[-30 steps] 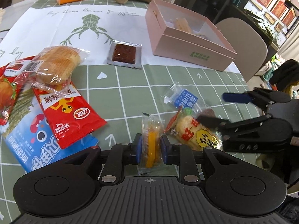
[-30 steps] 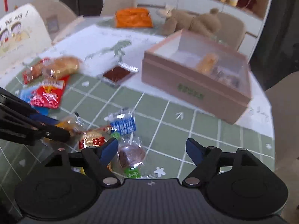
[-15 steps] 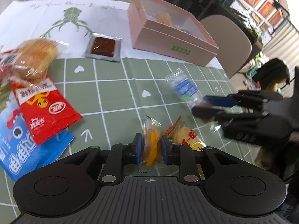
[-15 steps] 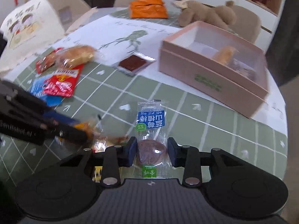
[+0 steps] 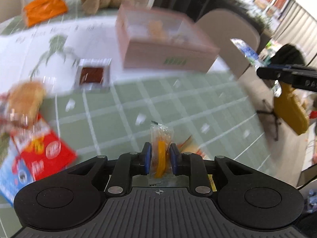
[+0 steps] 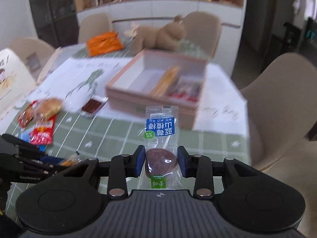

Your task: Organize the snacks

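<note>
In the left wrist view, my left gripper [image 5: 160, 157] is closing its jaws a touch more on the orange candy packet [image 5: 160, 144], low in the middle of the frame and lifted off the green tabletop [image 5: 158, 99]. I judge it very light, with a slick, crinkly wrapper, so I am taking it across the firm strip inside rather than the loose film. The pink box [image 5: 168, 45] is sitting blurred at upper centre.

In the right wrist view, my right gripper [image 6: 160, 159] is pinching the hawthorn lollipop packet [image 6: 161, 136] at lower centre, jaws closed on the hard brown disc. It is looking light but brittle; the film above is flopping free. The pink box [image 6: 156, 99] is lying open beyond it
</note>
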`<state>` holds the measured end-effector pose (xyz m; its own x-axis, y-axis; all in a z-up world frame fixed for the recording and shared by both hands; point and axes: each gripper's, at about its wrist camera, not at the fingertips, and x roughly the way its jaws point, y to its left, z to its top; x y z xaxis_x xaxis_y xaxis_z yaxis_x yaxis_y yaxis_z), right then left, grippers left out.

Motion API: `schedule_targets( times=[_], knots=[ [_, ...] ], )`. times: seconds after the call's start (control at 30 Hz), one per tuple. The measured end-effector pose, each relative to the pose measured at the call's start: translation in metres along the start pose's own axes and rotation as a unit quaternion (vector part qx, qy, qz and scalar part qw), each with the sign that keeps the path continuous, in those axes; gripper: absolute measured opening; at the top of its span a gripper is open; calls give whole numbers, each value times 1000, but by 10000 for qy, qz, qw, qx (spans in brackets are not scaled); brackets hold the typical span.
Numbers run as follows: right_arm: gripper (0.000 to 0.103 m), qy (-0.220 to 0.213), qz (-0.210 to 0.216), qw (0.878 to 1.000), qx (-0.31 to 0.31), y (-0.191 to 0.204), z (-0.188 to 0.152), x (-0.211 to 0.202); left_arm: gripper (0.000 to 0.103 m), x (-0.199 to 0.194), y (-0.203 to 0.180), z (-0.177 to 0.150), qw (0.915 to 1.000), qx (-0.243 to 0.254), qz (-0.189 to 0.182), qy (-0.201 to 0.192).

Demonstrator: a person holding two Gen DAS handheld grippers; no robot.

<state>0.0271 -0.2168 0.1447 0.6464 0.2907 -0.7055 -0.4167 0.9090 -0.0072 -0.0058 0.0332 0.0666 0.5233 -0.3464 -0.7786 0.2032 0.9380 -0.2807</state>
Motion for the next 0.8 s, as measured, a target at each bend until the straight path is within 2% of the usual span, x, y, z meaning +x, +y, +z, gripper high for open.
schedule_targets(
  times=[0.1,0.23,0.3,0.37,0.4,0.43,0.47,0.53,0.6,0.67,0.73,0.8],
  knots=[
    [35,-326,-169,9993,34,-14,13,-23,24,-30,-3,36,9977,-3,-407,-541],
    [35,-766,-145,9967,205,-29,39,-39,25,-53,-3,107,9870,-10,-913,-1319],
    [35,-949,-62,9950,289,-30,60,-33,26,-44,1,150,9799,-272,-1105,-1636],
    [38,-1218,100,9911,518,-30,90,-13,28,-19,14,191,9774,-707,-1231,-1564],
    [47,-1259,214,9897,645,-32,102,0,29,-6,21,206,9788,-937,-1102,-1451],
    [63,-1089,297,9908,741,-33,114,18,29,0,27,212,9808,-1022,-922,-1379],
    [65,-861,321,9928,771,-34,124,35,29,3,31,212,9837,-981,-718,-1325],
    [64,-681,201,9959,554,-29,125,50,29,-1,40,198,9875,-784,-545,-1256],
    [64,-611,203,9977,204,-24,109,51,29,-6,57,174,9910,-723,-187,-1112],
    [64,-366,262,9990,-59,-19,88,55,29,-14,82,148,9914,-784,344,-987],
    [64,-64,295,9991,-289,-10,67,64,29,-27,109,121,9868,-975,873,-956],
    [64,170,345,9983,-447,3,46,70,29,-46,141,93,9761,-1376,1295,-1073]
  ],
)
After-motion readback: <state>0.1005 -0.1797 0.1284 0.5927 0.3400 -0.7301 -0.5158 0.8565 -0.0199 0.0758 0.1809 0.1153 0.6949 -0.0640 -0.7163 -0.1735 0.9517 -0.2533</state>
